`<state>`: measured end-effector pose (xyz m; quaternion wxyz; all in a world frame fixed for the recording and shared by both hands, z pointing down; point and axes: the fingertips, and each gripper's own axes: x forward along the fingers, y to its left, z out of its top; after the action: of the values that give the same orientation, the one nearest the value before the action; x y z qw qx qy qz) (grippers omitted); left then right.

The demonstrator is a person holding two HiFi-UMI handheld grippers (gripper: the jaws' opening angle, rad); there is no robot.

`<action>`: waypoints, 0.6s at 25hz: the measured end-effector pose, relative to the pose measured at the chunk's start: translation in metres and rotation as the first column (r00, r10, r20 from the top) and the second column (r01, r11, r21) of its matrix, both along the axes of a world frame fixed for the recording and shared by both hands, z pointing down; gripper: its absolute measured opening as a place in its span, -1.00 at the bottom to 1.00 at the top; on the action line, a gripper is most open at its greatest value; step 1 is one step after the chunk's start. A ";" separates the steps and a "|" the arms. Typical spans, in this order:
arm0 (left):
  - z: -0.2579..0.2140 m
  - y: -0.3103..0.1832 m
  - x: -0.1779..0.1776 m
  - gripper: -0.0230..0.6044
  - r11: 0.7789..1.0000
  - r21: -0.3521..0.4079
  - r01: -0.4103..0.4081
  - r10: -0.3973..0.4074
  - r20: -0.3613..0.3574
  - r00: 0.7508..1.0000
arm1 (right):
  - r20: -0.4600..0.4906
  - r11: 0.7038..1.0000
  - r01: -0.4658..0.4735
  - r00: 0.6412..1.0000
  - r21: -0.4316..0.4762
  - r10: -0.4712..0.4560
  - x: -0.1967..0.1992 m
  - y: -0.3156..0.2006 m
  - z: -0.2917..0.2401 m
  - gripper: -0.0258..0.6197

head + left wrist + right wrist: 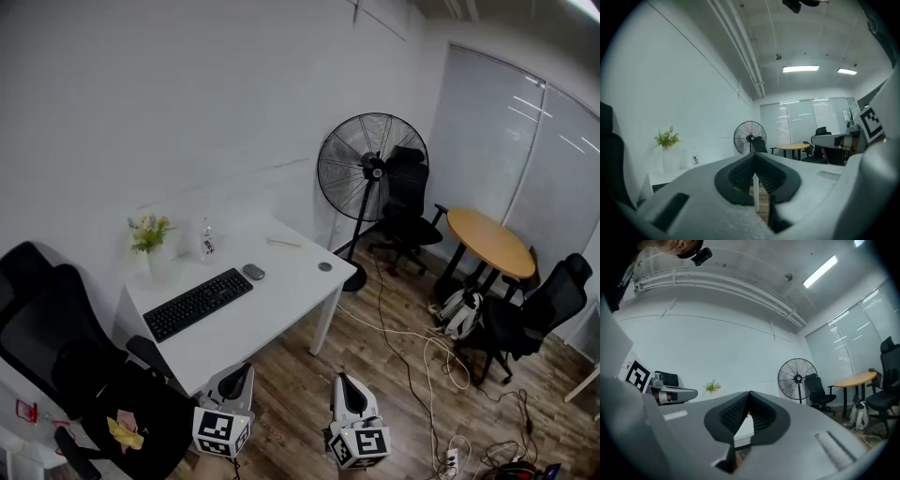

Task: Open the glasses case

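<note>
Left claw point(753, 157) closed, nothing in it. Right claw point(749, 393) likewise closed, empty. Both level, side by side, short of desk point(281, 295) edge.

Ahead of left claw: keyboard point(198, 304). Just past its far end: small dark oval, which we take for glasses case point(253, 272). Too small to confirm; hinge and seam unreadable.

Our judgement: light rigid shell, smooth, apt to slide. Pin base with one claw, lift lid at front lip.
</note>
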<state>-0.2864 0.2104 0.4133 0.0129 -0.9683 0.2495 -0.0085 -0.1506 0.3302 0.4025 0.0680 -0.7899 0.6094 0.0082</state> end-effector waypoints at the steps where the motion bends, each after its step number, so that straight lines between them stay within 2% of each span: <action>1: 0.000 0.000 0.000 -0.90 1.000 -0.001 -0.002 0.002 0.000 1.000 | -0.002 1.000 0.000 1.000 -0.003 0.000 -0.001 0.000 0.000 -0.90; 14: 0.011 0.002 0.005 -0.90 1.000 -0.020 -0.024 0.024 0.010 1.000 | -0.028 0.998 0.017 0.999 -0.059 -0.019 -0.008 -0.005 0.015 -0.89; 15: 0.011 0.002 0.006 -0.83 0.999 -0.023 -0.028 0.028 0.010 1.000 | -0.026 0.998 0.019 0.999 -0.060 -0.021 -0.007 -0.005 0.016 -0.89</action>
<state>-0.2803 0.2126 0.4244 0.0034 -0.9716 0.2359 -0.0161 -0.1579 0.3248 0.4188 0.0363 -0.7853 0.6180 -0.0001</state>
